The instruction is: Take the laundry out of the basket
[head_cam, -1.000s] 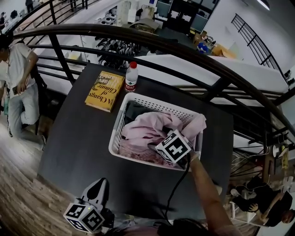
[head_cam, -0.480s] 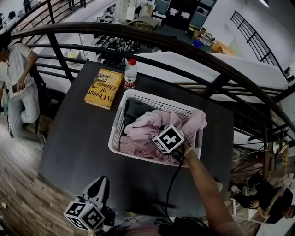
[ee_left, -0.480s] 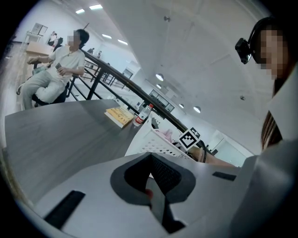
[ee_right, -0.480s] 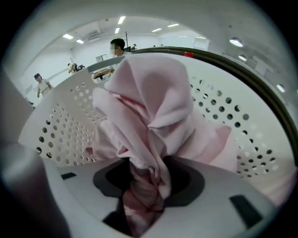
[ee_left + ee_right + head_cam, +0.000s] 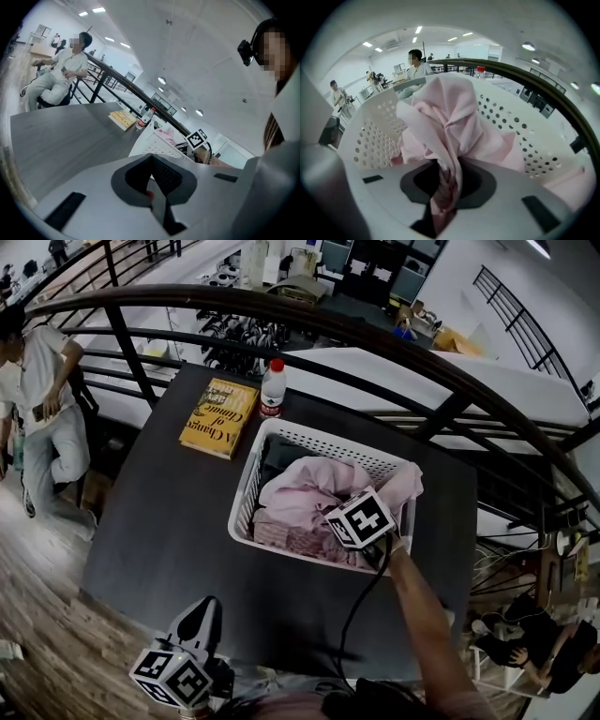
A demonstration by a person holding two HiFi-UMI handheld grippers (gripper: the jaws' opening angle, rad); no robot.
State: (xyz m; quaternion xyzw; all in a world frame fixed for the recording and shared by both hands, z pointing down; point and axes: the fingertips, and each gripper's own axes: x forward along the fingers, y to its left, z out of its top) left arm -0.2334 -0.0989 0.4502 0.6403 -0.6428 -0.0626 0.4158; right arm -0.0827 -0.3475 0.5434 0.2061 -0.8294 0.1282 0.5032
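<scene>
A white perforated basket point(image 5: 242, 501) stands on the dark table, filled with pink laundry point(image 5: 300, 495) over a darker garment point(image 5: 276, 454). My right gripper point(image 5: 330, 517) reaches into it from the near right side, its marker cube above the cloth. In the right gripper view its jaws are closing on a bunched fold of the pink garment point(image 5: 454, 117), which is pinched at the right gripper point(image 5: 446, 187) and rises in front of the basket wall point(image 5: 370, 136). My left gripper point(image 5: 200, 617) hangs off the table's near edge, away from the basket; the left gripper point(image 5: 152, 180) holds nothing and its jaws are together.
A yellow book point(image 5: 219, 417) and a red-capped water bottle point(image 5: 273, 388) lie on the table point(image 5: 159, 521) behind the basket's left corner. A curved black railing point(image 5: 375, 338) runs past the far side. A person point(image 5: 42, 390) stands at the left.
The right gripper's cube has shifted slightly to the right inside the basket, and the pink cloth is bunched up higher beside it. The left gripper has stayed put.
</scene>
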